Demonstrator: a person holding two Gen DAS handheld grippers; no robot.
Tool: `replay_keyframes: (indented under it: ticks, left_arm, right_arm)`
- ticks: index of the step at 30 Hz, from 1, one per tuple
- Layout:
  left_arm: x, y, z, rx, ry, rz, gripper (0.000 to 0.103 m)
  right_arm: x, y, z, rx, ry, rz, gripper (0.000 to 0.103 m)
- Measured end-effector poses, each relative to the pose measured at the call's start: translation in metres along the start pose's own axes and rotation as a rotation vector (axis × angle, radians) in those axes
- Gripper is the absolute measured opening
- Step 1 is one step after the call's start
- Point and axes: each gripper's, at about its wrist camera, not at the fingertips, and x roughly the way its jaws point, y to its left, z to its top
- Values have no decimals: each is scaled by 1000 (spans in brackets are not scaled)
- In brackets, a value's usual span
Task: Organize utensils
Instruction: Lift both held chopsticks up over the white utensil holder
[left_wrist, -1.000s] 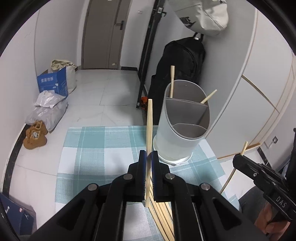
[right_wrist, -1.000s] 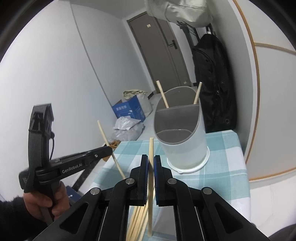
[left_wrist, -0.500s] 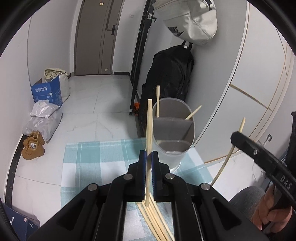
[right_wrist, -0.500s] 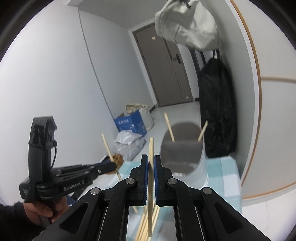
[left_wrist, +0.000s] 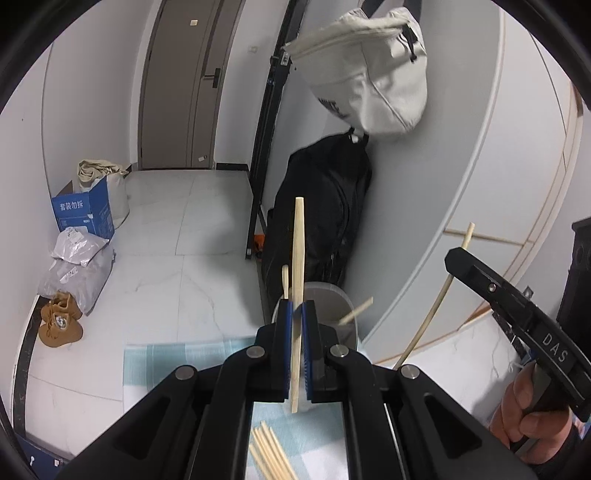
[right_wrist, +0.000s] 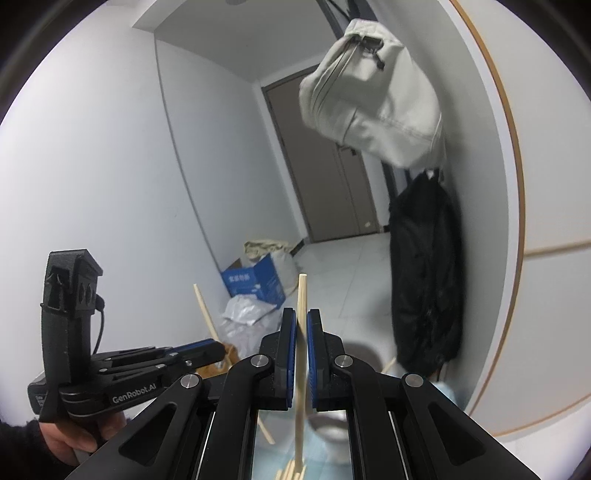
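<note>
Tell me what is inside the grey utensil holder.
Two chopsticks stick out of the utensil holder, one upright, one leaning right. The left claw and its held chopstick cover the compartments and bottom.

Holder mostly hidden; loose chopsticks cut off.

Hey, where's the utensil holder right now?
In the left wrist view, the utensil holder stands on the checked cloth just beyond the left claw, before the black bag.
</note>
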Motion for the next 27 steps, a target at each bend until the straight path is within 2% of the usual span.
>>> replay_keyframes:
  ticks: [5,13,22,27]
  left_arm:
    - [3,-6,21,4,-31,-8,1]
    - [26,-13,44,20,-53,-19,1]
    - [63,-6,44,14,-15,-50,1]
    - [76,-3,38,34,25,-79,1]
  right_arm:
    - [9,-13,29,10,-32,-23,5]
    - [36,-32,54,18,-68,-61,5]
    - [72,-57,52,40,-53,-86,5]
    - [92,-62,47,8,-27,-88,5]
